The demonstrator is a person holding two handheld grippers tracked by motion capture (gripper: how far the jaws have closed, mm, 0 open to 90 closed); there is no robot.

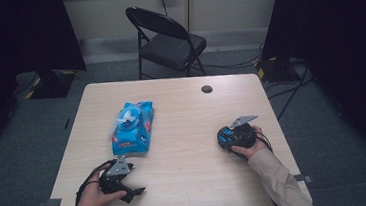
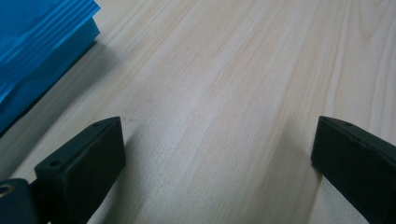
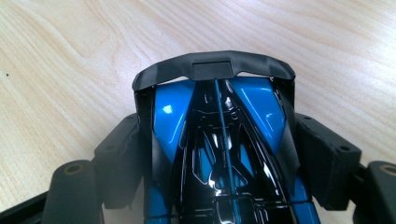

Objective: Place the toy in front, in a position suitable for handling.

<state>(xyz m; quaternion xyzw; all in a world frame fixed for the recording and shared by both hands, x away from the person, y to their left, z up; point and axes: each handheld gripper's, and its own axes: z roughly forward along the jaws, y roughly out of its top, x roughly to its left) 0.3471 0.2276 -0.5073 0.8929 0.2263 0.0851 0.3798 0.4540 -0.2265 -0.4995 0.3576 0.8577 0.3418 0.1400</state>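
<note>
Two tongs low over a pale wooden desk (image 1: 183,133), one of them around a toy car.

Nearest, the left tongs (image 2: 217,154) gape wide over bare wood, with the corner of a blue plastic packet (image 1: 133,127) cut off beside them. The right tongs (image 3: 217,154) flank a glossy blue-and-black toy car (image 3: 219,140), its front end hidden, their pads seemingly pressing its sides. Beyond stands a black folding chair (image 1: 168,41).
</note>
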